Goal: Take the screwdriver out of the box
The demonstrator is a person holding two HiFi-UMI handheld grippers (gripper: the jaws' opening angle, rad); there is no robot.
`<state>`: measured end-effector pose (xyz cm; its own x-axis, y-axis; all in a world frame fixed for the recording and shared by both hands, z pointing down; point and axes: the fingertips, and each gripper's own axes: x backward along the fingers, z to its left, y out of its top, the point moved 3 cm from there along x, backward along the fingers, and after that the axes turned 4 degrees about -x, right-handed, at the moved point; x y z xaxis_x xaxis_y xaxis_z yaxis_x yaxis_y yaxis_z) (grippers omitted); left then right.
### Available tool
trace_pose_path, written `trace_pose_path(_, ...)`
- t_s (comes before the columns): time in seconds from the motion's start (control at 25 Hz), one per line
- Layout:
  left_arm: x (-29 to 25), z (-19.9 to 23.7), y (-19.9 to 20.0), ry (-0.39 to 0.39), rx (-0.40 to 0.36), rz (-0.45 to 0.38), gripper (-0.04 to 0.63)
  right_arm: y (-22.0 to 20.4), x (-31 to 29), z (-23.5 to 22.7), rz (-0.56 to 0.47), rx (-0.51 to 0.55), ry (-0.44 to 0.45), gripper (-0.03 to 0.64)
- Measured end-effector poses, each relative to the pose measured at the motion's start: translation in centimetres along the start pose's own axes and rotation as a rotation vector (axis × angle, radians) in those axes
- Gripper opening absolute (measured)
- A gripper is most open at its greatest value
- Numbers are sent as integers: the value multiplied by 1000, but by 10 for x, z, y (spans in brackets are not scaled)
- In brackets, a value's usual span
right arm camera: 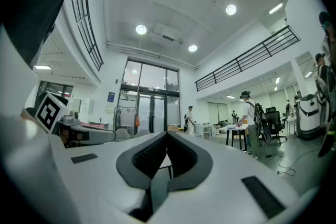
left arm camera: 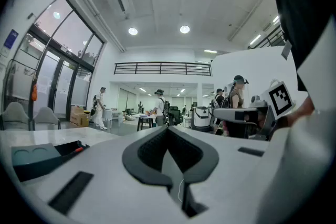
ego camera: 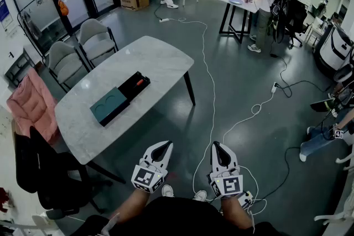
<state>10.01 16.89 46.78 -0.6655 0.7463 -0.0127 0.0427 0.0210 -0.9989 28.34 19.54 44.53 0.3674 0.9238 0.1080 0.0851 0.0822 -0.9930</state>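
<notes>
The screwdriver point(ego camera: 139, 83) lies in the far, black half of the open box point(ego camera: 110, 106) on the table point(ego camera: 155, 58). The left gripper point(ego camera: 165, 145) and right gripper point(ego camera: 216, 146) hover near, well apart from it, each with its jaws pressed together on nothing. The tool looks light and stiff, and its red handle seems the best place to pinch it.

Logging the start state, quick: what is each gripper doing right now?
Left gripper: closed, nothing between its jaws.
Right gripper: closed, nothing between its jaws.
</notes>
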Motion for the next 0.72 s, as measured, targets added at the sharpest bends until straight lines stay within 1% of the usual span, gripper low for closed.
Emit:
trace_pose_path(0.16, -1, 7, 3, 5, -8, -9, 5, 3, -10, -1, -4, -3, -15, 23)
trace_pose_path(0.44, 6, 18, 10, 26, 2, -32, 5, 6, -17, 3, -15, 3, -17, 23)
trace_pose_path(0.6, 12, 26, 10, 31, 9, -37, 5, 5, -22, 12, 2, 14, -26, 22)
trace_pose_path(0.72, 20, 33, 7, 30, 11, -40, 5, 0, -28, 24, 12, 22, -10, 23)
